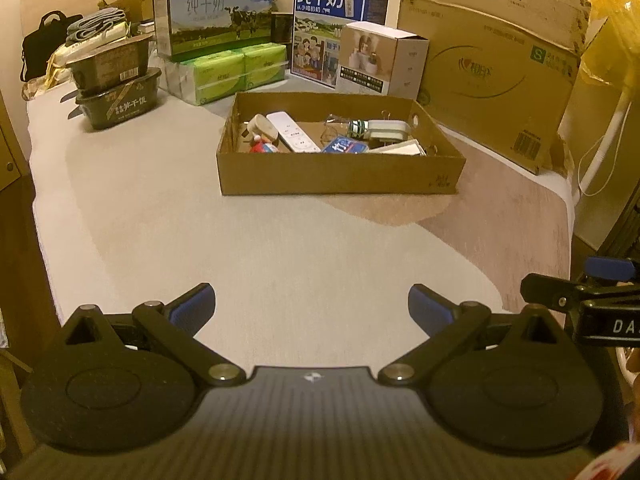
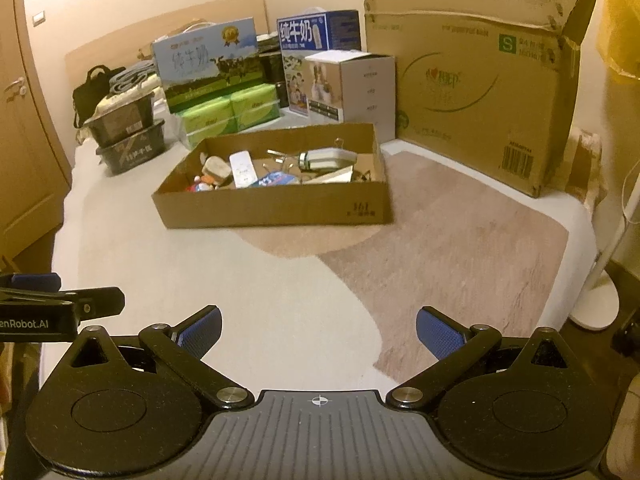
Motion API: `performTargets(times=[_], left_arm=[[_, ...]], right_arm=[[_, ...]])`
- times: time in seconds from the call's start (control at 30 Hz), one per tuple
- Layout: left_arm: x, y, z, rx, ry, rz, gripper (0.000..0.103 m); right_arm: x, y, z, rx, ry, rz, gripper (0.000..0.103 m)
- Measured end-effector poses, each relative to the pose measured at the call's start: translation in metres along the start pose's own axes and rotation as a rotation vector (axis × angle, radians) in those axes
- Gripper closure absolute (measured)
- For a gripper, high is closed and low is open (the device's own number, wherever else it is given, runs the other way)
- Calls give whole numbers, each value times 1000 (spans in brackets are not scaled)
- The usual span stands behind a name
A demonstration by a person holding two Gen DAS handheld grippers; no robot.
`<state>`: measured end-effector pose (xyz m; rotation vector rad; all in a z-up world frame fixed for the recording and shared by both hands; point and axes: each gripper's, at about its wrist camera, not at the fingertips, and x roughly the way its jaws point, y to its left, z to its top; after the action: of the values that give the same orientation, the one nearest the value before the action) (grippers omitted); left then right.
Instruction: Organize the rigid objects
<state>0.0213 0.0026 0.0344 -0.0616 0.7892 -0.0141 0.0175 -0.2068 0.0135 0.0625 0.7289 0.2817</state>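
Bed [image 1: 280, 248] carries a shallow cardboard tray [image 1: 340, 176] and boxes [image 1: 488, 80].

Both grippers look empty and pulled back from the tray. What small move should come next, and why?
Probably advance the right gripper toward the shallow brown cardboard tray. Both it and the left gripper are open, holding nothing, well short of the tray. The white remote control and other small items lie jumbled inside, and no loose items show on the cloth outside it.
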Motion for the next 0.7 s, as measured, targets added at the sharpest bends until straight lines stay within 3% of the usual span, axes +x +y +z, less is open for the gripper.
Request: performTargets(times=[0.7], left_arm=[[-2,8,-10,-18,14,6,1]], right_arm=[[0,6,-6,-15,15,7,1]])
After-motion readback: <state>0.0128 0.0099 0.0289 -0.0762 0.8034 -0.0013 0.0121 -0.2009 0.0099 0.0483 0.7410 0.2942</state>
